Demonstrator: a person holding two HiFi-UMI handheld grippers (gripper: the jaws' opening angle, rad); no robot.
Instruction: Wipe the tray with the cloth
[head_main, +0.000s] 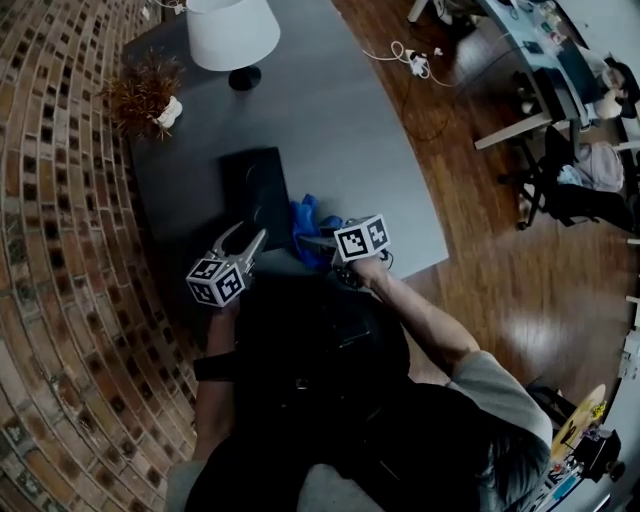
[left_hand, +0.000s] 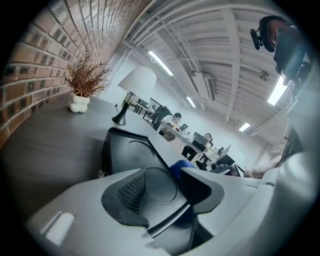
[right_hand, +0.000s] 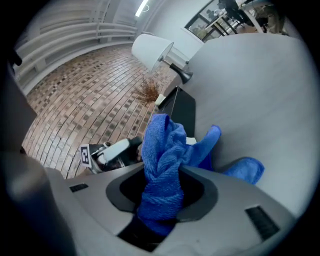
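Observation:
A black tray (head_main: 255, 190) lies on the grey table (head_main: 340, 130) near its front edge. The tray also shows in the left gripper view (left_hand: 127, 152) and the right gripper view (right_hand: 182, 112). A blue cloth (head_main: 303, 222) hangs bunched just right of the tray. My right gripper (head_main: 318, 240) is shut on that cloth (right_hand: 162, 150), which stands up out of the right gripper (right_hand: 165, 185), one corner trailing on the table. My left gripper (head_main: 243, 237) is at the tray's near edge with its fingers spread, open (left_hand: 172, 182). The cloth (left_hand: 181, 165) peeks past it.
A white-shaded lamp (head_main: 232, 35) and a dried plant in a white pot (head_main: 145, 95) stand at the table's far end. A brick wall (head_main: 60, 250) runs along the left. A power strip (head_main: 415, 62), a desk and chairs are on the wood floor to the right.

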